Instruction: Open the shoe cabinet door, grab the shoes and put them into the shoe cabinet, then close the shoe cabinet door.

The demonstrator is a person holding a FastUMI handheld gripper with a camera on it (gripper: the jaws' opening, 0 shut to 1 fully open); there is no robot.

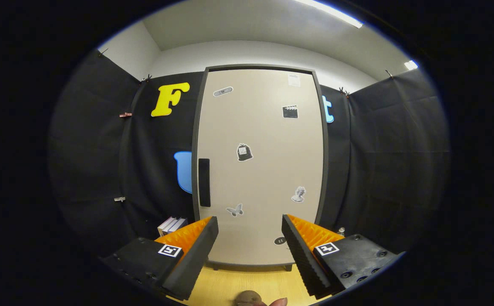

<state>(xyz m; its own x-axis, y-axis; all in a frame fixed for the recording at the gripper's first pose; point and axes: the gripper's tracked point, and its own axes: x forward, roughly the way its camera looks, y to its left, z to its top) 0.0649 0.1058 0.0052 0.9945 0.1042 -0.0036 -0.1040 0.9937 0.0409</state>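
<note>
- One cabinet straight ahead beyond the fingers, door shut, dark handle on its left edge, stickers scattered over it.
- Tongs open, gripping nothing.
- Books left of cabinet base.
- Wooden floor below.

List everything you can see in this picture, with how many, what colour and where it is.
Tall beige shoe cabinet door: one, shut, beyond the fingers, dark frame.
Black vertical handle: one, near the door's left edge.
Small stickers: several, black, grey and white, scattered over the door.
Stack of books: one, pale covers, on the floor left of the cabinet.
Light wooden floor: one, yellowish, between the fingers and the cabinet.
Small brownish object: one, on the floor near the fingers, unclear what.
Gripper: one, fingers open, nothing between them.
Fingertip: one, beside the brownish object.
</note>
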